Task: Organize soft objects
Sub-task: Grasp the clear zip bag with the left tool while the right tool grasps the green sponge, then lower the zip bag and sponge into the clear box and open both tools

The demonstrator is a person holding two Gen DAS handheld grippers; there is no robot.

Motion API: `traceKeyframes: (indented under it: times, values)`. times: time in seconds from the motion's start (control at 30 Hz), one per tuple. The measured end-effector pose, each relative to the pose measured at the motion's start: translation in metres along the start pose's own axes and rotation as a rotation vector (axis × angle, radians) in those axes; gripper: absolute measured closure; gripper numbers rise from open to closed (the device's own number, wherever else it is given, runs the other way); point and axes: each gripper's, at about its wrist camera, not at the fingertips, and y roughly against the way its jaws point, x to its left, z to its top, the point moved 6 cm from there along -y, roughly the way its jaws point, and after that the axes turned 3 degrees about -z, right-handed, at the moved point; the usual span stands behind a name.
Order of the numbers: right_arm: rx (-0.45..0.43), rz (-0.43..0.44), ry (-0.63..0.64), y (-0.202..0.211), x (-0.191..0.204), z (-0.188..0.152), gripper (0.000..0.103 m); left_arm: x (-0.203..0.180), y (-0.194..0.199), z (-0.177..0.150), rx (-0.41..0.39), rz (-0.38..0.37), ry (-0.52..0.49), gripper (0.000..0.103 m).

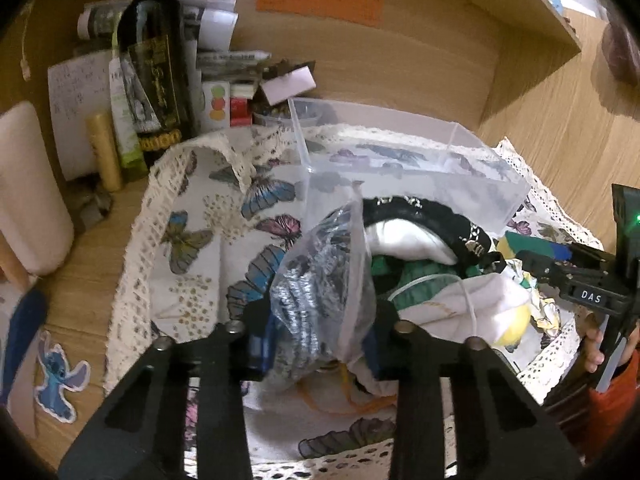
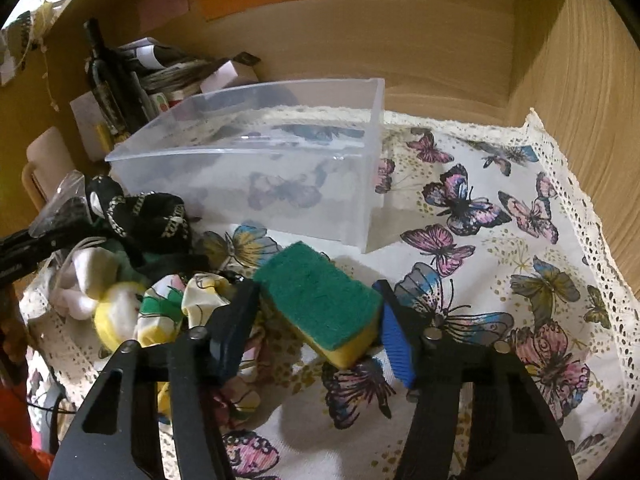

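My left gripper is shut on a clear plastic bag of grey-and-black fabric, held above the butterfly cloth. Behind it lies a pile of soft things: a black patterned item, white cloth, green fabric and a yellow-white ball. My right gripper is shut on a green-and-yellow sponge just above the cloth, in front of the empty clear plastic bin. The bin also shows in the left wrist view. The pile lies left of the sponge.
A dark bottle, tubes, papers and small boxes crowd the back left corner. Wooden walls close in at the back and right. A Stitch sticker lies on the wood at the left. The other gripper reaches in from the right.
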Motion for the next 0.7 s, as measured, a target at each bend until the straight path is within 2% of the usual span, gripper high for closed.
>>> traceKeyframes:
  times: [0.07, 0.27, 0.53, 0.7]
  values:
    - [-0.016, -0.009, 0.007, 0.003, 0.001, 0.001, 0.059, 0.000, 0.008, 0.005, -0.027, 0.020, -0.015, 0.072]
    - [-0.096, -0.018, 0.015, 0.025, 0.003, 0.014, 0.060, 0.002, 0.035, 0.025, -0.110, 0.033, -0.028, 0.073]
    - [-0.236, -0.001, 0.017, 0.064, 0.008, 0.048, 0.060, -0.011, 0.058, 0.071, -0.210, -0.004, -0.037, 0.073]
    - [-0.308, -0.013, 0.026, 0.075, 0.011, 0.072, 0.060, -0.023, 0.049, 0.101, -0.222, -0.049, -0.042, 0.073]
